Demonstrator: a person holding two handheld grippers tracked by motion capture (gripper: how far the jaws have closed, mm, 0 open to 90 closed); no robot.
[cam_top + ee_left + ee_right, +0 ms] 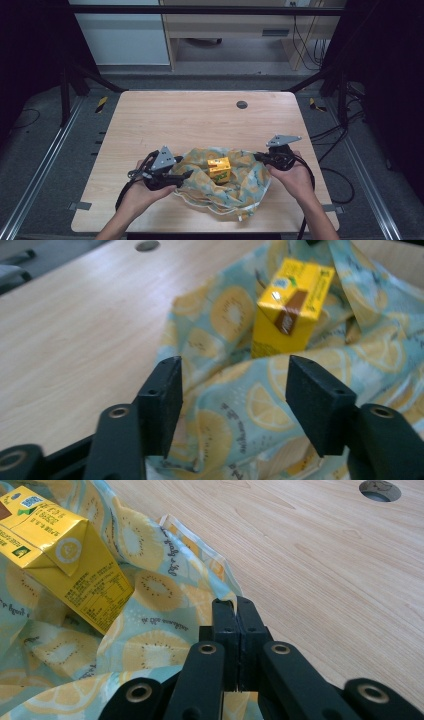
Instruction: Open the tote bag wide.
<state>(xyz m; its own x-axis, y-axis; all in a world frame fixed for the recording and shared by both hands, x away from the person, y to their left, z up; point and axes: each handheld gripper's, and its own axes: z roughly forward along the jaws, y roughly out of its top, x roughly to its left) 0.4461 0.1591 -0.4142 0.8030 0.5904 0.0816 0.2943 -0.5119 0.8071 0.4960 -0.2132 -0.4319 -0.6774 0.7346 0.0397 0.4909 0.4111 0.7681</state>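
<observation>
On the bench [200,115], a yellow drink carton [219,169] is standing on the fruit-print cloth [247,177]. Right gripper [235,605] jaws are pinching the cloth's edge; left gripper [232,382] jaws are standing spread over the fabric, gripping nothing.

The yellow carton [60,565] is cut off by the top and left edges of the right gripper view, and its small print is too fine to read. In the high view, folds of the lemon-print cloth [240,185] hide the carton's base
</observation>
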